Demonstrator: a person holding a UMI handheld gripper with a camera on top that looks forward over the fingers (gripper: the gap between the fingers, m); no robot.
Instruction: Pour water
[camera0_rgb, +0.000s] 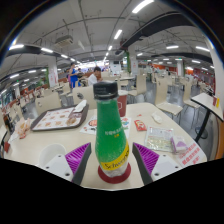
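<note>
On the left of the white counter (60, 140) we see a tray (57, 119) with food. In the middle, our fingers (112, 160) sit close around a green bottle (111, 140), a purple pad pressing each side, so we hold it. The bottle stands upright, its long axis vertical, its dark cap (105, 91) pointing up. To the right lie a bowl (160, 138) and a packet (189, 152). People sit beyond the counter.

Long ceiling lights (118, 33) lit a wide canteen hall where pale chairs (47, 101) and other tables (208, 101) stood beyond the white counter (40, 143).
</note>
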